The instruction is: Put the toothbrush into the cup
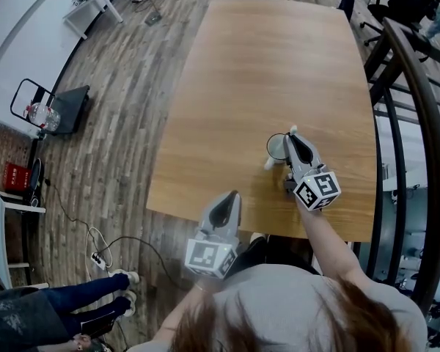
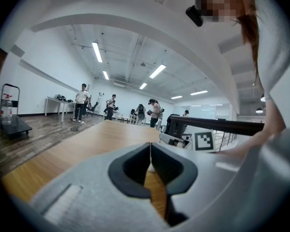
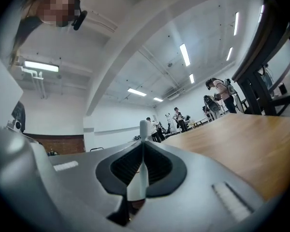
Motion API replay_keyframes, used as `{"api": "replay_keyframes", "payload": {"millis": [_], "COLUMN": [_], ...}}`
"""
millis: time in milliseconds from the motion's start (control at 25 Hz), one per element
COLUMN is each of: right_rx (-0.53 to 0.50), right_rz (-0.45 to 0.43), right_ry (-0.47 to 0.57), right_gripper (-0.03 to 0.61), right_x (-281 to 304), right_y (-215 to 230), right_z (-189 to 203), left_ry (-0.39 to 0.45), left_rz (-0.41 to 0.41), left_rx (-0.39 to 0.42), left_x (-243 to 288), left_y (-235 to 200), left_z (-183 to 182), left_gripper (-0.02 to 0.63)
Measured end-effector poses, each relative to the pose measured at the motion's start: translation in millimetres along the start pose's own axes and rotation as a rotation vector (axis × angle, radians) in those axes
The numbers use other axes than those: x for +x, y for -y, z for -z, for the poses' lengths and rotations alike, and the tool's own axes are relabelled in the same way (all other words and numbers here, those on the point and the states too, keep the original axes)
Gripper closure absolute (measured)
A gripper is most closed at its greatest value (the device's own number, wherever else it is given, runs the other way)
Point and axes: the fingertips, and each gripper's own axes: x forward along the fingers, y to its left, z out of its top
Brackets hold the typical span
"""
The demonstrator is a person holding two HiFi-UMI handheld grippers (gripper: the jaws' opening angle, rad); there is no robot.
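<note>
Near the worktop's point(image 1: 279, 64) front edge, the right hand-held gripper point(image 3: 143, 151), clamped on the white toothbrush point(image 3: 143, 129), sits beside the cup point(image 1: 276, 147); ideally, stand the brush upright over the rim before release, while the left hand-held gripper point(image 2: 150, 151) rests closed, empty.

The table point(image 1: 279, 72) is smooth matt wood, the toothbrush point(image 3: 143, 129) smooth plastic.
</note>
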Motion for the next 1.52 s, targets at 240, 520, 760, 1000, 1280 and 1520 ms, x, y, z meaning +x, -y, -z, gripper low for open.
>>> {"api": "replay_keyframes", "payload": {"millis": [240, 520, 760, 1000, 1280, 1520], "right_rx": [0.121, 0.183, 0.215, 0.224, 0.180, 0.181], "right_rz": [0.051, 0.064, 0.069, 0.064, 0.003, 0.006], "right_ry": [0.039, 0.049, 0.054, 0.054, 0.034, 0.036], "right_gripper": [0.574, 0.574, 0.574, 0.572, 0.460, 0.366], "right_x": [-3, -6, -11, -12, -12, -15], "right_y": [16, 26, 32, 32, 26, 25], "right_z": [0, 1, 1, 3, 2, -1], "left_ry": [-0.006, -0.009, -0.007, -0.004, 0.000, 0.014], "left_rz": [0.004, 0.006, 0.012, 0.015, 0.015, 0.019], "left_rx": [-0.003, 0.003, 0.008, 0.010, 0.014, 0.021], "left_x": [0, 4, 8, 6, 6, 7], "left_y": [1, 5, 10, 12, 17, 20], "left_z": [0, -2, -3, -2, -4, -8], "left_gripper": [0.612, 0.612, 0.612, 0.612, 0.612, 0.612]}}
